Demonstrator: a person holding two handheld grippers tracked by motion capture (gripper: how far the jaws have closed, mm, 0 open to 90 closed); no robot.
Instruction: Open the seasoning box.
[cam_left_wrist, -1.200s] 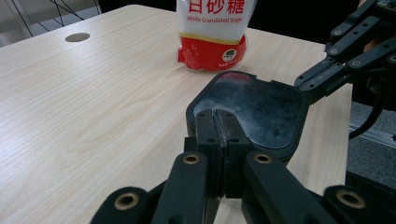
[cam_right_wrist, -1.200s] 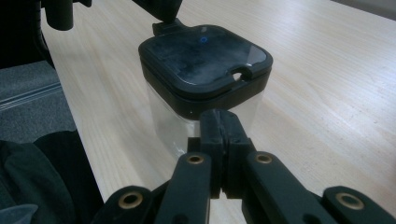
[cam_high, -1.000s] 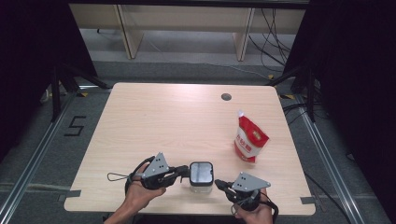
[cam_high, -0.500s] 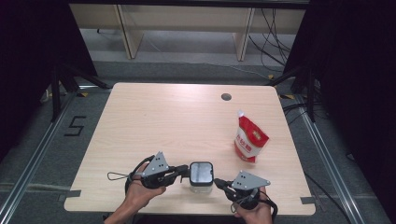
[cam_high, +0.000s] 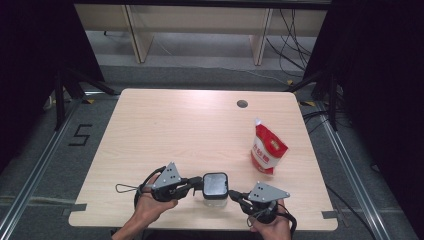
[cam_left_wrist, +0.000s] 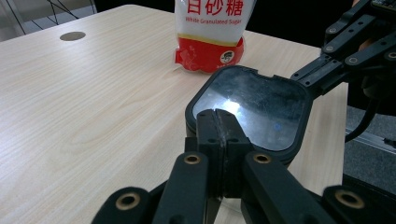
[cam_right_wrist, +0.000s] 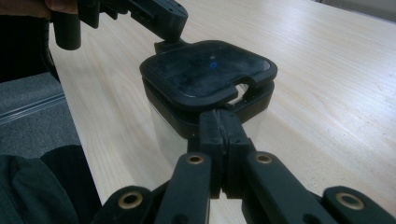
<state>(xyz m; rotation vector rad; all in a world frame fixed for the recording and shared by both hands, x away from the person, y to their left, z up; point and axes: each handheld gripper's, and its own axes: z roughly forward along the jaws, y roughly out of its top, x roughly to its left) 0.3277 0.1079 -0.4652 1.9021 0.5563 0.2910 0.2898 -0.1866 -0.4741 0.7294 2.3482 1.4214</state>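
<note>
A small clear container with a black square lid stands near the table's front edge, between the two grippers. My left gripper comes from the left, jaws shut, tips resting at the lid's edge. In the left gripper view its jaws are pressed together with nothing between them. My right gripper comes from the right, also shut. In the right gripper view its tips meet the container's side just under the lid, with the clear wall below.
A red and white bag of granulated sugar lies on the right part of the wooden table. A round cable hole sits near the far edge. Shelving and cables stand behind the table.
</note>
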